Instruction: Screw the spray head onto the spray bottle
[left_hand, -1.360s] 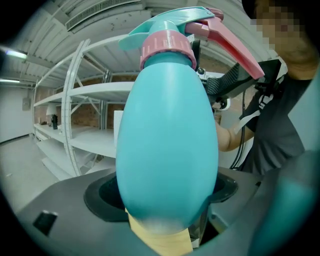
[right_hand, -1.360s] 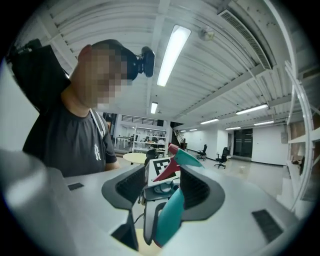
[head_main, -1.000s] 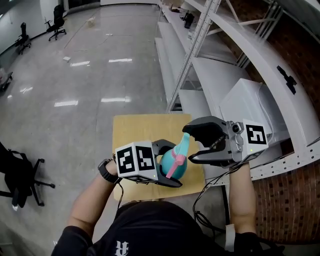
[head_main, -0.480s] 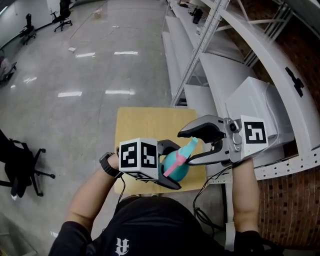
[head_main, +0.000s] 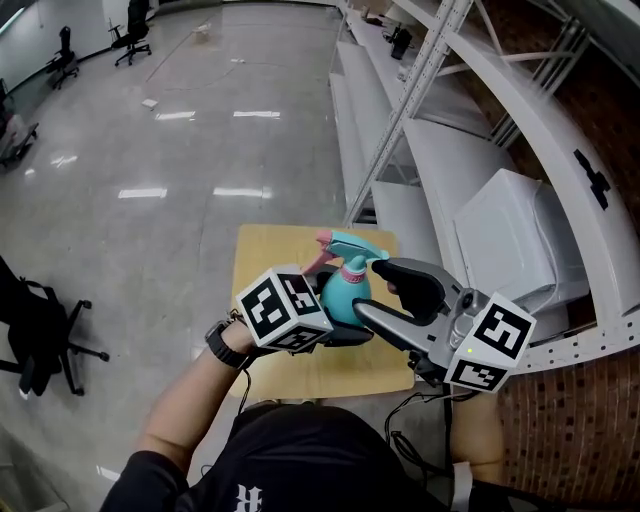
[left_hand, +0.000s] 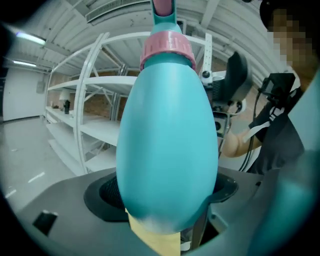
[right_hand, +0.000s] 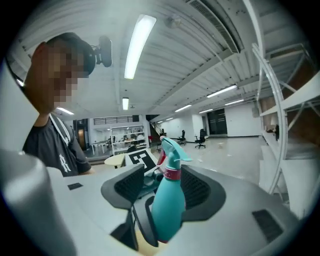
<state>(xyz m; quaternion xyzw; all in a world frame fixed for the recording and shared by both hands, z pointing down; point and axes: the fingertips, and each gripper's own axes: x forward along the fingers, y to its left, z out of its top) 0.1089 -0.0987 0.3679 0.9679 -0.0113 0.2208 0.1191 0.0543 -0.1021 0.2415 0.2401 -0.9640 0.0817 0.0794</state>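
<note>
1. The left gripper (left_hand: 165, 197) is clamping the belly of the teal spray bottle (head_main: 343, 297), holding it over the desk (head_main: 275, 255).
2. The spray head (head_main: 350, 250) is sitting on the bottle's neck, with a pink collar at the joint.
3. The right gripper (head_main: 375, 290) is gaping wide, its jaws straddling the bottle without squeezing it.

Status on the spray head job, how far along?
Done: the spray head sits on the spray bottle, with the pink collar at the neck. In hand: the left gripper clamps the bottle's body; the right gripper has its jaws apart either side of it, not gripping. Left: collar tightness can't be judged; probably final turns, then release.
</note>
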